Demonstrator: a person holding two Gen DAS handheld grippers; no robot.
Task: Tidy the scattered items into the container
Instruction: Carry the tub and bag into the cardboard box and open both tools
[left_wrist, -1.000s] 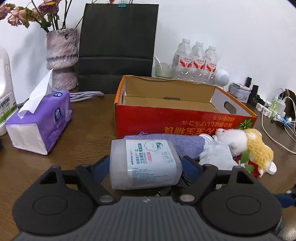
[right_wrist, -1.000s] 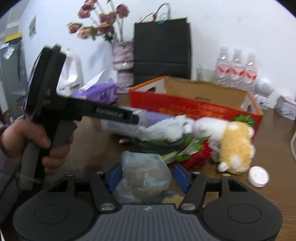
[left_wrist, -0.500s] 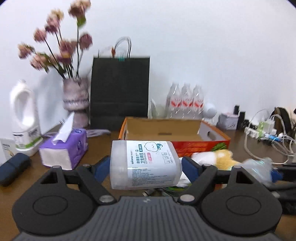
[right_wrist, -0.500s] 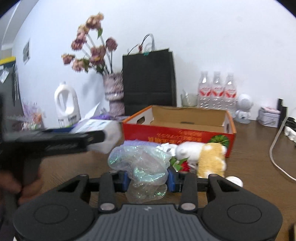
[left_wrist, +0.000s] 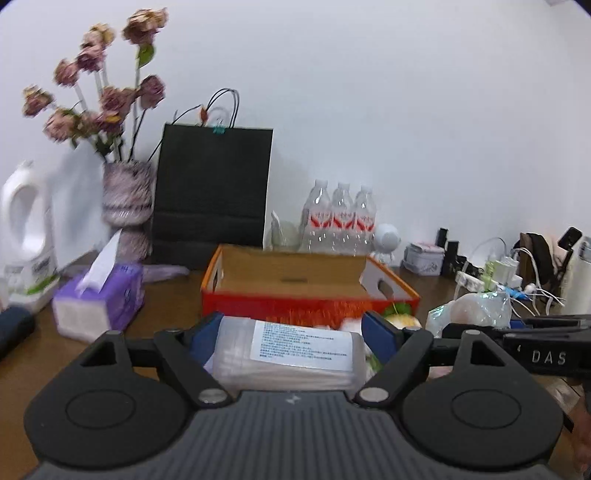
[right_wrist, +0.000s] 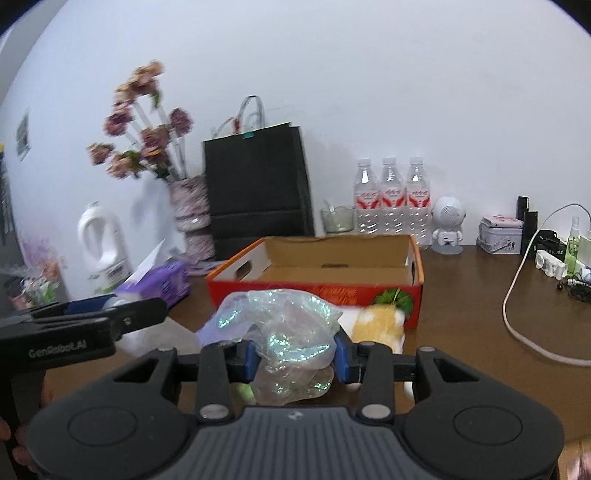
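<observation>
Left wrist view: left tool (left_wrist: 290, 332) clamped wide on a translucent wipes pack (left_wrist: 286, 356), held above the counter (left_wrist: 170, 306), short of the open red cardboard box (left_wrist: 295, 284). Right wrist view: right tool (right_wrist: 293, 356) clamped on a crinkled iridescent plastic bag (right_wrist: 288, 339), likewise raised before the box (right_wrist: 332, 273). Yellow-and-white plush toy (right_wrist: 376, 323) lying just against the box's front wall.

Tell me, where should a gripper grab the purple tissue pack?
Grip the purple tissue pack across its two long sides, coming down from above, beside the white tissue poking up. It lies flat on the table, so its sides are free. The loose tissue would likely just pull out.
</observation>
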